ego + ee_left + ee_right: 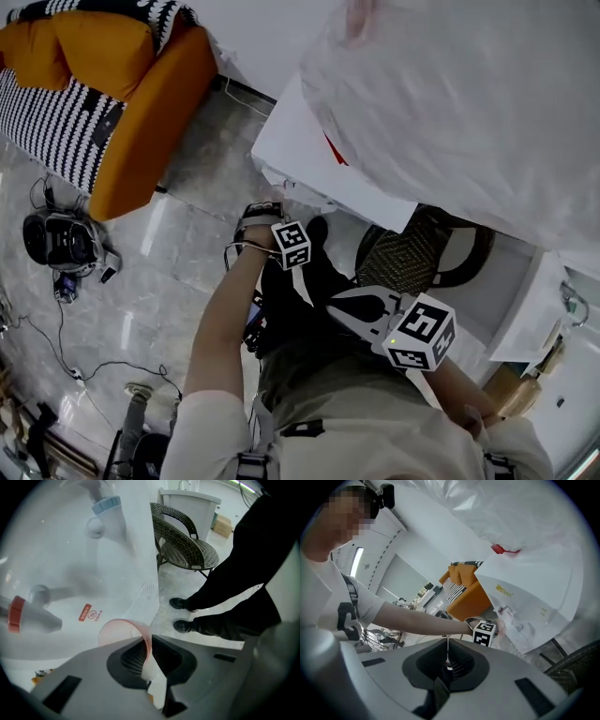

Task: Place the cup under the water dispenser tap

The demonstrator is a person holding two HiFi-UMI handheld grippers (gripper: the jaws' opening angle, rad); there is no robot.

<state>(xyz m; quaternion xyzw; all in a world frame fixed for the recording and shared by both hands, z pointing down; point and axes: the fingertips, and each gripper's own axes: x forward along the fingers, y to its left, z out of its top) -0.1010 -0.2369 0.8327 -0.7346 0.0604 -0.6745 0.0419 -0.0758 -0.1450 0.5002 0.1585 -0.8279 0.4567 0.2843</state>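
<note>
The left gripper (149, 649) has its jaws closed on the thin wall of a translucent pink cup (118, 629), one pad inside the cup and one outside. In the left gripper view the cup hangs in front of the white water dispenser (56, 564). It sits lower in the picture than the blue tap (107, 506) and to the right of the red tap (18, 614). The ribbed drip tray (143, 598) lies just beyond the cup's rim, and this view does not show whether the cup touches it. A red label (89, 612) sits on the dispenser's face near the cup.

The right gripper (446, 657) has its jaws together with nothing between them. It is held back from the dispenser, close to the person's body, and looks out over the person's outstretched left arm (417, 623).

In the head view the dispenser is wrapped in cloudy plastic sheeting (450, 103). A dark wicker chair (412, 255) stands just beside it, and the person's black shoes (182, 615) are on the pale floor near the chair. An orange sofa (141, 103) with black-and-white patterned cushions stands well apart, across the marble floor (141, 281). Cables and a small device lie on that floor.
</note>
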